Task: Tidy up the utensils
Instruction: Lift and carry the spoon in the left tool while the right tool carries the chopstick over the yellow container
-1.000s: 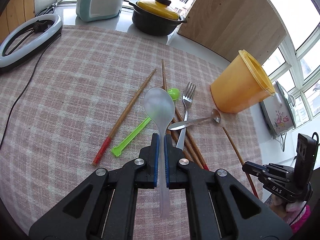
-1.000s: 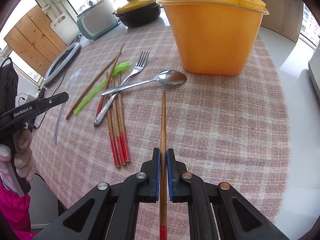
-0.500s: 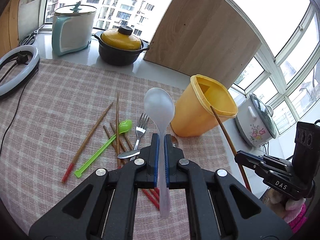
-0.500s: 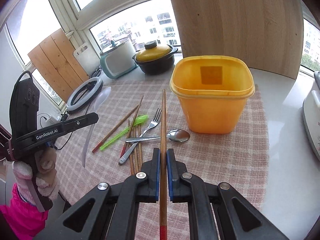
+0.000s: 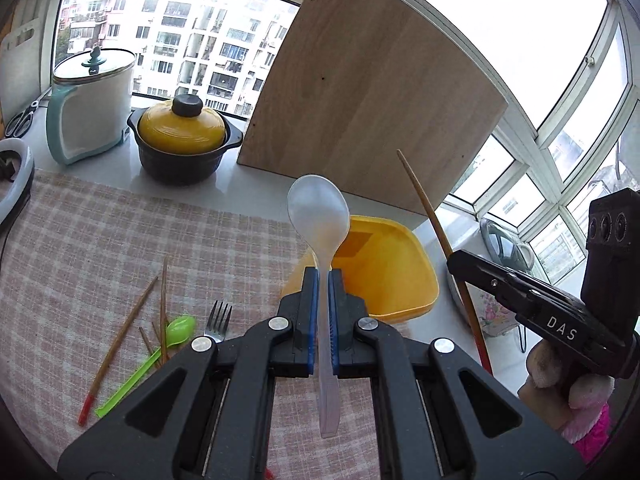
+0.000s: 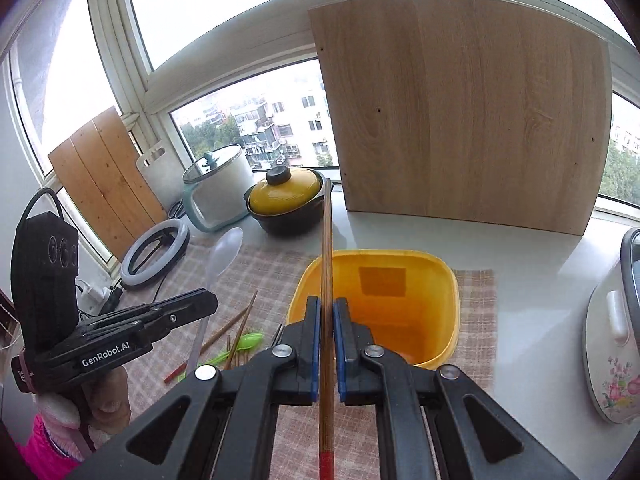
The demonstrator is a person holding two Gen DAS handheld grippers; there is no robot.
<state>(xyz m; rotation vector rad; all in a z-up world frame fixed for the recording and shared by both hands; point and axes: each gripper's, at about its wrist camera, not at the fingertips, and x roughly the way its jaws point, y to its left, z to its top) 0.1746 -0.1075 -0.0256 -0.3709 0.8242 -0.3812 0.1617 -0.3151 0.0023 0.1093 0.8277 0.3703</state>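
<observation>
Checked tablecloth [image 6: 476, 280], empty yellow bin [image 6: 400, 320]

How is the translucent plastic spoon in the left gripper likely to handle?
The translucent plastic spoon probably weighs little. Its thin handle looks smooth, so it may slip or pivot between the left gripper's pads. It stands straight above them, suggesting reasonable stiffness.
</observation>
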